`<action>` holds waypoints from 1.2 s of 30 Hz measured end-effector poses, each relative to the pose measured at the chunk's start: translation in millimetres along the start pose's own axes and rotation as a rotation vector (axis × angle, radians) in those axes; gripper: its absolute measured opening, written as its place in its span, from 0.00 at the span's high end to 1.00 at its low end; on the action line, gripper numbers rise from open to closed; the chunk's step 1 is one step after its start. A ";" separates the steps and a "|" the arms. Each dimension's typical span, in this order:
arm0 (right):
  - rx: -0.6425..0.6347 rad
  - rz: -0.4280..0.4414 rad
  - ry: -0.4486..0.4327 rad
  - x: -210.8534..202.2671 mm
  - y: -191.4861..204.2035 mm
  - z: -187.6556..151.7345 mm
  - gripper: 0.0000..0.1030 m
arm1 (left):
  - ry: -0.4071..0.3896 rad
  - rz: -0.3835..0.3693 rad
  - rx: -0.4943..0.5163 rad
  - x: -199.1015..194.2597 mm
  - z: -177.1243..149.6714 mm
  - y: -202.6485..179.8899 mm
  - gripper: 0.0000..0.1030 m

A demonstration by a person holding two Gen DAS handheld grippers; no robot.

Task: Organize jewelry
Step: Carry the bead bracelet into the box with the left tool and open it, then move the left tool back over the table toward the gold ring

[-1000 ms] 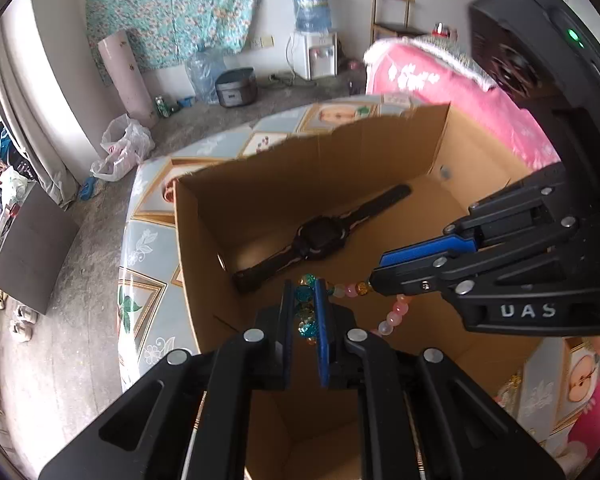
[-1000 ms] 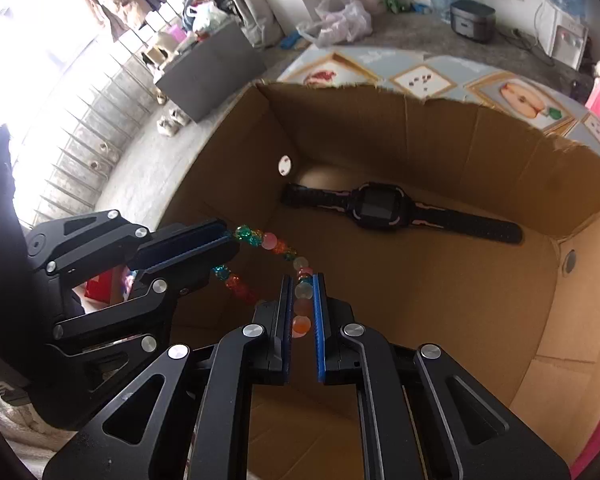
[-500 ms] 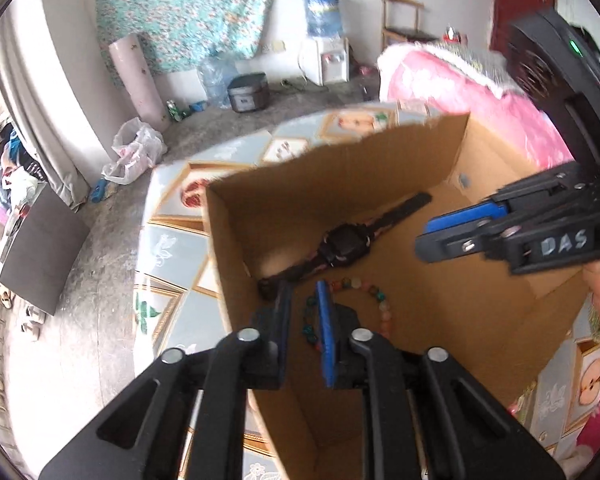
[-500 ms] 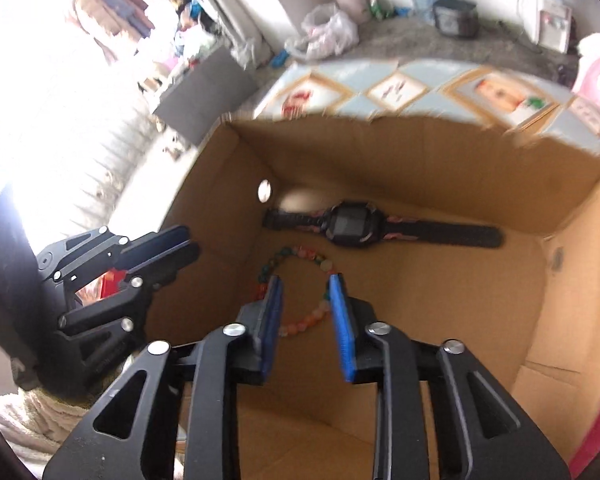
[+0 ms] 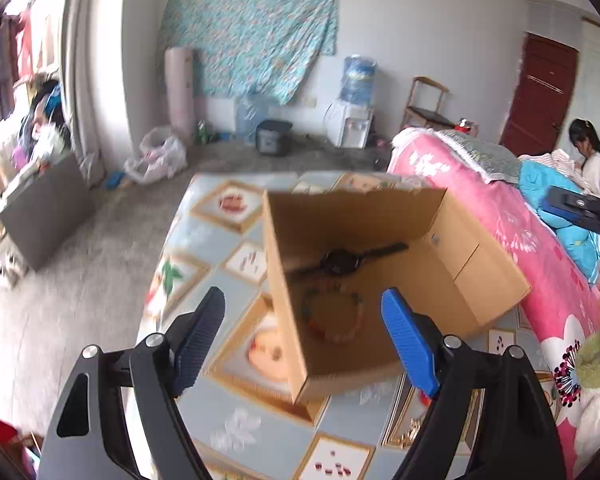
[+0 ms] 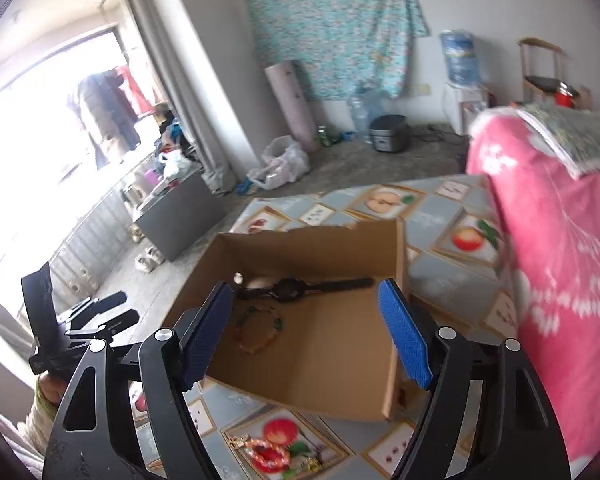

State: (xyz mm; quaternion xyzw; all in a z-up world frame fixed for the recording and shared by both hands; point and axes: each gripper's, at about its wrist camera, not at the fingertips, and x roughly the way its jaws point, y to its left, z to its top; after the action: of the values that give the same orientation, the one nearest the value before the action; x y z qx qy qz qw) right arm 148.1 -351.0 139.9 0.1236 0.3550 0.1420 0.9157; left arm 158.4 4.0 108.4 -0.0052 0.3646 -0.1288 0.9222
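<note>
Beaded bracelet [image 5: 334,318] lying slack on the floor of the cardboard box [image 5: 476,276], just at 6 o'clock of the black watch [image 6: 290,289]. Left gripper [image 5: 302,340] and right gripper [image 6: 306,330], fingers spread after just opening, hold nothing. Further jewelry [image 6: 266,454] lies on the surface at 6 o'clock of the box: judged light, limp, slippery; best pinched across one strand.

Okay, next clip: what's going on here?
A person is sorting jewelry into a cardboard box with two handheld claws. The bead bracelet lies in the box beside a black watch. Both the left claw and right claw have just opened and hold nothing. More jewelry waits on the table.
</note>
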 end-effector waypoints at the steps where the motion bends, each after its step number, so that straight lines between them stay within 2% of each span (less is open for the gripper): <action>1: 0.044 -0.019 0.008 -3.0 -9.3 -8.8 0.30 | 0.015 0.001 -0.025 0.2 -5.6 2.5 0.23; 4: 0.130 -0.067 0.026 -9.4 -24.9 -35.4 0.30 | 0.025 -0.024 -0.120 -2.4 -24.6 9.4 0.23; 7: 0.174 -0.097 0.023 -22.9 -28.2 -71.7 0.30 | 0.024 -0.043 -0.153 -11.3 -53.1 7.1 0.22; 11: 0.164 -0.161 0.101 -19.3 -16.0 -118.1 0.25 | 0.101 -0.027 -0.105 -8.7 -92.3 -8.2 0.18; 14: 0.093 -0.254 0.204 -4.3 -4.9 -153.3 0.23 | 0.216 0.050 -0.038 12.4 -126.2 -27.2 0.17; 15: 0.069 -0.295 0.243 2.9 -2.0 -165.0 0.23 | 0.272 0.097 0.000 23.4 -139.3 -35.2 0.17; 18: 0.038 -0.397 0.298 14.6 -2.2 -186.6 0.23 | 0.341 0.141 0.039 41.0 -162.2 -45.6 0.17; 20: 0.018 -0.459 0.315 22.0 -6.4 -195.2 0.23 | 0.315 0.171 0.039 42.3 -169.8 -47.7 0.16; 24: 0.038 -0.469 0.339 31.9 -19.6 -204.9 0.19 | 0.324 0.180 0.012 48.2 -173.0 -44.7 0.04; 27: -0.037 -0.523 0.344 39.1 -15.7 -208.5 0.14 | 0.311 0.161 -0.007 48.4 -174.3 -40.9 0.04; 28: -0.055 -0.534 0.347 41.9 -15.1 -209.3 0.09 | 0.306 0.159 -0.008 47.7 -174.5 -39.8 0.04; 36: -0.014 -0.496 0.357 44.8 -27.0 -209.6 0.08 | 0.262 0.146 0.014 44.9 -178.4 -40.7 0.04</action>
State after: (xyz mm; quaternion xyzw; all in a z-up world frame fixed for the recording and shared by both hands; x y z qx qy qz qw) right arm 40.8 -334.2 -46.9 -0.0001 0.5286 -0.0638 0.8465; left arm 60.1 -31.2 -48.6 0.0449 0.4805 -0.0634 0.8736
